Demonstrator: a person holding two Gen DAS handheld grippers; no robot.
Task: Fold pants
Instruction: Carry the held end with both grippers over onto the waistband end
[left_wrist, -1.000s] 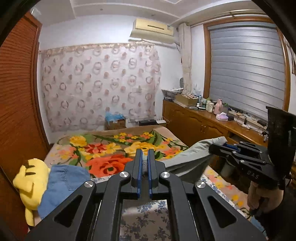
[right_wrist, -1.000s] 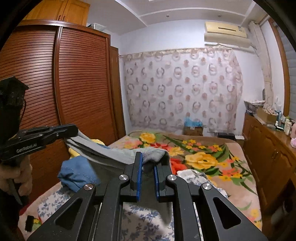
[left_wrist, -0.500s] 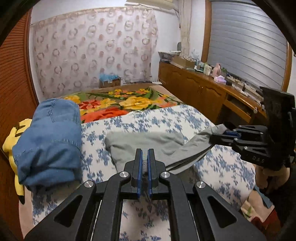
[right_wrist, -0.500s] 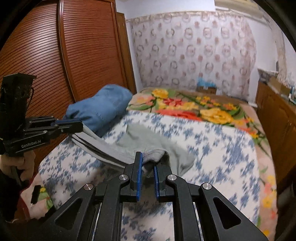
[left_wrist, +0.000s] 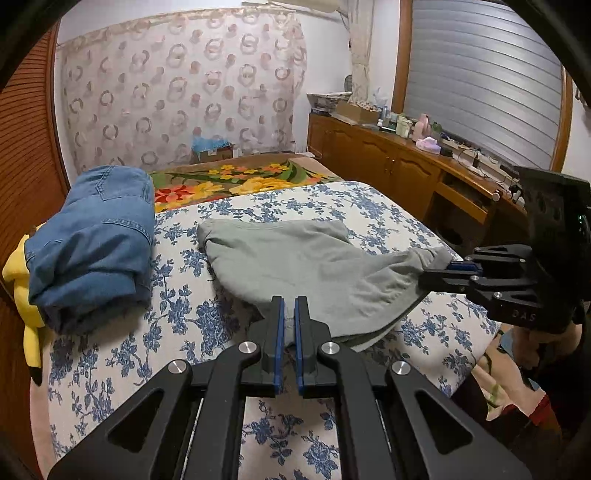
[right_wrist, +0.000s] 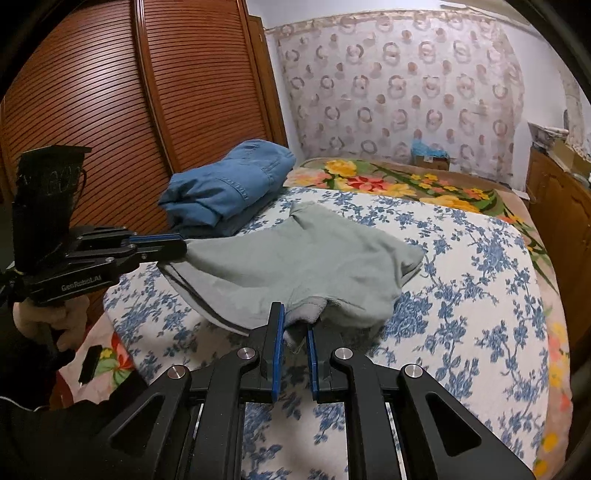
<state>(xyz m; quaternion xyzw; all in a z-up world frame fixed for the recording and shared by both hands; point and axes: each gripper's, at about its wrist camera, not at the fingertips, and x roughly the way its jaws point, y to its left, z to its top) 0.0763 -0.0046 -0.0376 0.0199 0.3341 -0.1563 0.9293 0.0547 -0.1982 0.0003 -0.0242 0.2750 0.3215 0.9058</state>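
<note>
Grey pants (left_wrist: 310, 269) (right_wrist: 295, 266) lie spread on the blue-flowered bedsheet (left_wrist: 177, 325) (right_wrist: 461, 295), far end resting flat, near edge lifted. My left gripper (left_wrist: 289, 306) is shut on the near edge of the fabric; in the right wrist view the left gripper (right_wrist: 181, 246) pinches the pants' left corner. My right gripper (right_wrist: 295, 314) is shut on a bunched fold of the near edge; in the left wrist view the right gripper (left_wrist: 439, 268) grips the right corner. The cloth hangs taut between the two grippers just above the sheet.
Folded blue jeans (left_wrist: 92, 243) (right_wrist: 229, 184) sit on the bed's left side over a yellow plush toy (left_wrist: 22, 295). A floral blanket (left_wrist: 236, 181) covers the far end. A wooden wardrobe (right_wrist: 147, 110) stands left, a cluttered wooden counter (left_wrist: 406, 155) right. A person's hand (right_wrist: 48, 317) holds the left gripper.
Both grippers came down with the grey pants. The pants, earlier held up in the air, now lie spread on the flowered sheet, with only the near edge still lifted.
</note>
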